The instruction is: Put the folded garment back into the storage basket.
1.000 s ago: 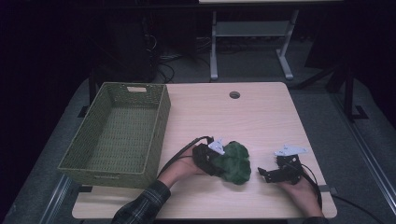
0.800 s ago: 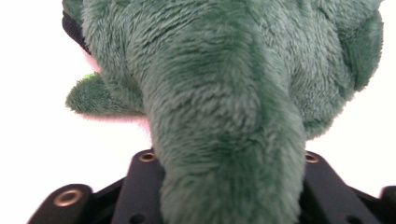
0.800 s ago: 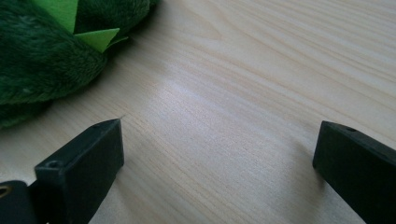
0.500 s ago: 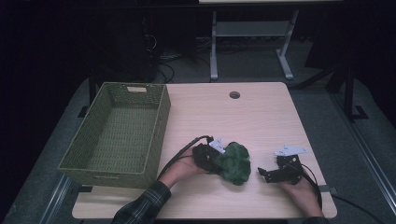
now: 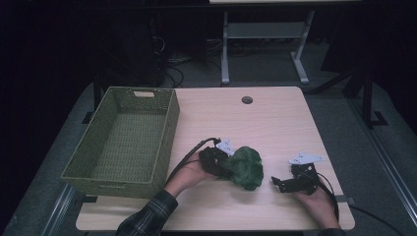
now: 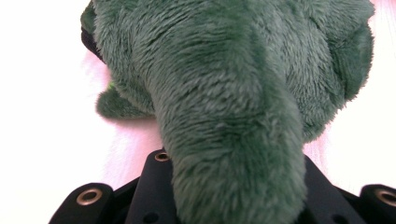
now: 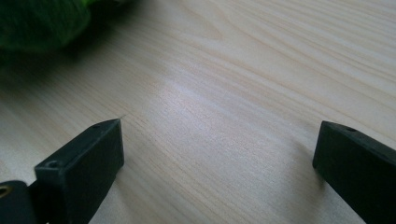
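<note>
In the high view the left tongs (image 5: pixel 227 166) grip the green plush toy (image 5: pixel 246 167) on the desk (image 5: pixel 275 118) just right of the woven basket (image 5: pixel 123 142), their jaws having just closed on it, while the right tongs (image 5: pixel 276 182) rest apart to its right. The left gripper view shows the plush toy (image 6: pixel 224 102) pinched between the jaws. In the right gripper view the right tongs (image 7: pixel 219 154) stand wide over bare desk (image 7: pixel 224 84), the plush toy (image 7: pixel 42 21) at the upper left corner.

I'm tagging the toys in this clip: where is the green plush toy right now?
In the high view the green plush toy sits near the table's front edge, held in the left gripper, between the woven basket and the right gripper.
</note>
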Tool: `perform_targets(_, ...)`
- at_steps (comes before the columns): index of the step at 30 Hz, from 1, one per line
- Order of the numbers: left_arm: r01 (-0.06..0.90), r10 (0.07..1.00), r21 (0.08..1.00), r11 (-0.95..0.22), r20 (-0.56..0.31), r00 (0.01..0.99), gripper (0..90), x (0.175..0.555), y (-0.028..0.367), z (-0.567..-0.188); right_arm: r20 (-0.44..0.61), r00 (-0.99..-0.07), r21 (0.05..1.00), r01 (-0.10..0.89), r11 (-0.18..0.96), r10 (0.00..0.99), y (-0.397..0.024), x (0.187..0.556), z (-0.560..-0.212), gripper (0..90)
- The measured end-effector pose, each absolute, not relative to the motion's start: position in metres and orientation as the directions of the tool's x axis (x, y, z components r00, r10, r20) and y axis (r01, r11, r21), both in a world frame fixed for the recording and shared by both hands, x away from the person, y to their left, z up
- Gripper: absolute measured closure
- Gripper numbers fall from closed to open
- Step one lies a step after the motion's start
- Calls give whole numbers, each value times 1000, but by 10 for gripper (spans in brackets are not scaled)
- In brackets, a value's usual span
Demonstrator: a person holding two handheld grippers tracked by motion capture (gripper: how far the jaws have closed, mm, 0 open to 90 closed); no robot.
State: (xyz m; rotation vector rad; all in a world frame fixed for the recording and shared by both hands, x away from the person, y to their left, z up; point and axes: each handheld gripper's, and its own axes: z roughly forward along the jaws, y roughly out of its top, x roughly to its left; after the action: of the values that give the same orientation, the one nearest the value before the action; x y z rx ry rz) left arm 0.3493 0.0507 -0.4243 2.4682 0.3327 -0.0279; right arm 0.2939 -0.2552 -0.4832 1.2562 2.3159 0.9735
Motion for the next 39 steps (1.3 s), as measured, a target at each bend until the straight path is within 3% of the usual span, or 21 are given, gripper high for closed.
perform_targets(15,320,336,612,-724,-93,937,706,351,79,-376,28,-549,703,605,374,835,-254,294,-483,15)
perform_targets(39,358,437,650,-671,-43,898,704,361,141,-316,32,-547,701,609,371,837,-254,294,-483,15)
